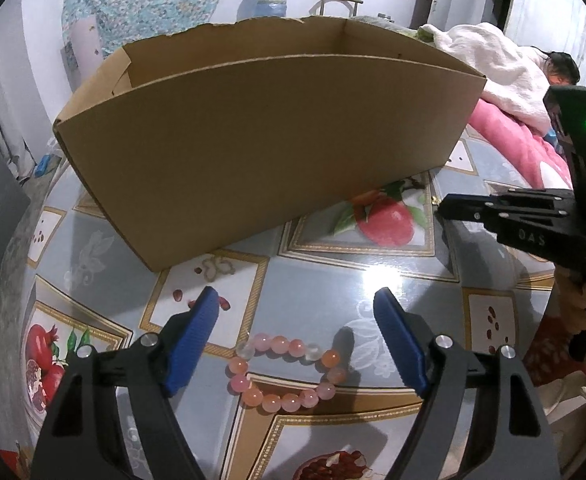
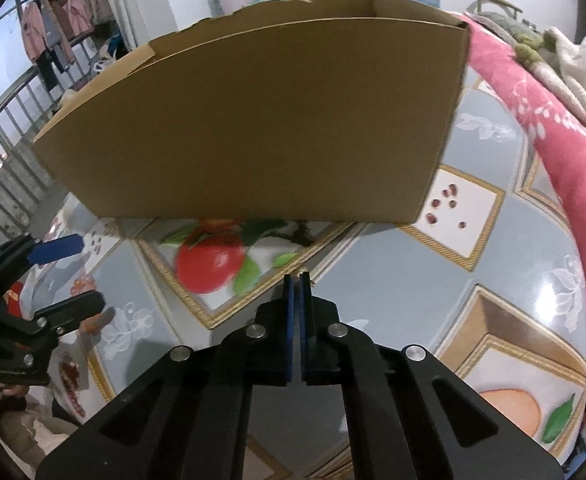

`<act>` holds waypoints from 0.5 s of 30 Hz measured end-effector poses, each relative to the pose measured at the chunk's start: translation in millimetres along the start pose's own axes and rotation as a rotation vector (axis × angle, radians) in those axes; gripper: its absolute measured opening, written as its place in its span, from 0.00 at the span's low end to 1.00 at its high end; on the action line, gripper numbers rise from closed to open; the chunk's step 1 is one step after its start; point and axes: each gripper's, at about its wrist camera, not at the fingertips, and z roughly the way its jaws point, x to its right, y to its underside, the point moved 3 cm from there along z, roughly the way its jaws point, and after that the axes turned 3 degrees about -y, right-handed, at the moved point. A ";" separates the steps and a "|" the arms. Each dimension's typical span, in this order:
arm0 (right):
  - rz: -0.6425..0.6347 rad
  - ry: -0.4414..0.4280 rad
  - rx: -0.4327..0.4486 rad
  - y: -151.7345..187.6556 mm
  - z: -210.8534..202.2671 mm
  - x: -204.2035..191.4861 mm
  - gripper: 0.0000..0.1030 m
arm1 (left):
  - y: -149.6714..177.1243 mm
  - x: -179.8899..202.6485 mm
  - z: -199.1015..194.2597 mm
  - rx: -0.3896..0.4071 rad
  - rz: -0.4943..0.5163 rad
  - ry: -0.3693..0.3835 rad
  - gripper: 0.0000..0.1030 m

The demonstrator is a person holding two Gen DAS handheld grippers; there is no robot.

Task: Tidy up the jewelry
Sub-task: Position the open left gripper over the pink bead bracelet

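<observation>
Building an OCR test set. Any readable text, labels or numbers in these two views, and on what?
"OAS", roughly; raised letters seen upside down on the black body of the right tool, uncertain reading.
Cardboard box: no print on the faces shown.
Left tool: no marking visible.
Tablecloth: pictures only, no text.

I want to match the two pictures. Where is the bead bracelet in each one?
Left wrist view: the pink bead bracelet lies bottom centre, between the open left gripper's fingers.
Right wrist view: only a few beads peek out far left.
Shared landmark: the cardboard box.
</observation>
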 end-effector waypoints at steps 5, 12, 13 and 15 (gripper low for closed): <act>-0.007 -0.050 -0.018 5.0 1.4 -12.3 0.01 | 1.4 -3.3 2.1 -0.006 -0.012 -0.008 0.75; -0.030 -0.070 -0.020 9.4 -1.3 -18.9 0.03 | 3.9 -7.0 3.1 -0.008 -0.026 -0.017 0.75; -0.028 -0.062 -0.007 7.7 -5.4 -21.3 0.04 | 3.9 -7.4 3.1 -0.008 -0.028 -0.017 0.75; -0.017 -0.041 0.019 1.6 -8.9 -12.7 0.06 | 3.8 -7.7 3.5 -0.007 -0.029 -0.020 0.75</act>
